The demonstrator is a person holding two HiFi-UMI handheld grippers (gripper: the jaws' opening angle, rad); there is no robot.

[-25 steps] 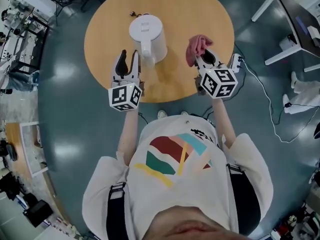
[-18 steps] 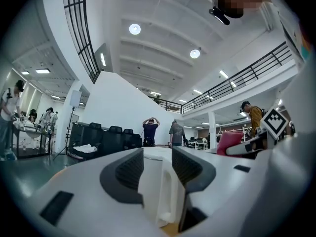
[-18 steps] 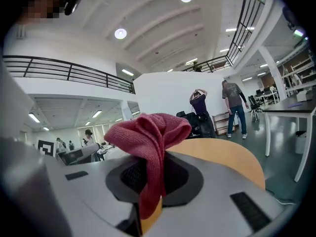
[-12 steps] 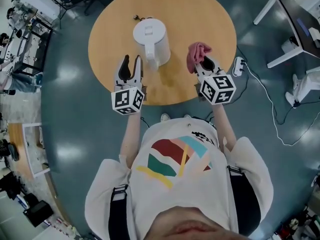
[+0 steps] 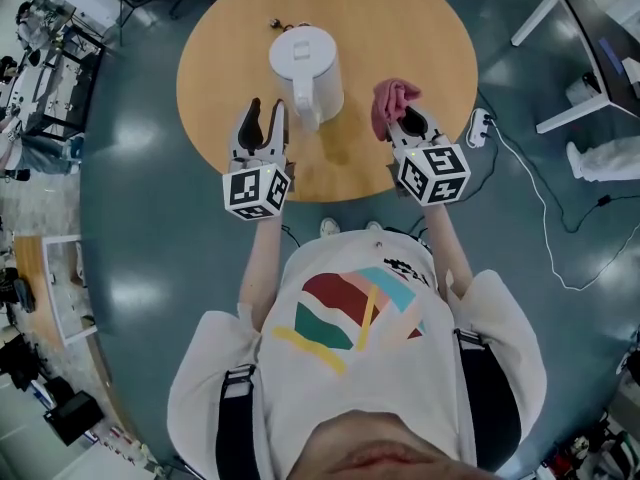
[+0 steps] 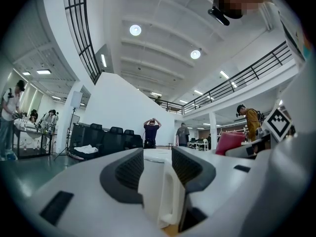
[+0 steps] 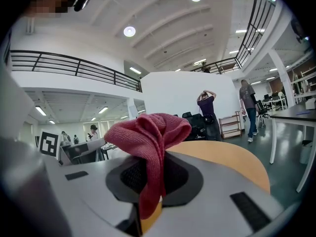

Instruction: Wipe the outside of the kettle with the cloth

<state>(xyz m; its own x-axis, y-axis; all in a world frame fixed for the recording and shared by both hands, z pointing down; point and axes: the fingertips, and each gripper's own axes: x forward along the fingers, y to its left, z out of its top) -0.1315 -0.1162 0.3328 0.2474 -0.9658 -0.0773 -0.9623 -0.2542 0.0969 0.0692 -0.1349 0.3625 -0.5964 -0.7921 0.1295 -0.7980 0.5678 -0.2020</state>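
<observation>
On the round table (image 5: 400, 28), the kettle (image 5: 303, 60) stands upright near the middle, lid on, with its handle (image 5: 307, 116) turned toward the person.

Left gripper (image 5: 267, 108): held level, just short of the kettle. Its jaws stand part open with nothing between the pads. In the left gripper view the kettle body fills the gap ahead and the handle sits partly behind the right-hand jaw, so the line is off to one side.

Right gripper (image 5: 410, 120): closed on the cloth (image 5: 392, 103), near the kettle on its right but apart from it. The cloth bunches up above and ahead of the jaw tips, with a tail hanging down between them.

Assessment: wiping is not yet begun and the step in hand is the approach. Recommendations follow.

- Shift the left gripper toward the handle so that it enters the gap squarely, then close on it. An unsteadied kettle is likely to slide or tip under side pressure.
- Lead with the bunched cloth, not the hard jaw tips, against the wall.
- Press lightly and sweep round the body from top to base.
- Watch the small dark item (image 5: 275, 24) on the table beyond the kettle. What it is cannot be told, and it should not be dragged.
</observation>
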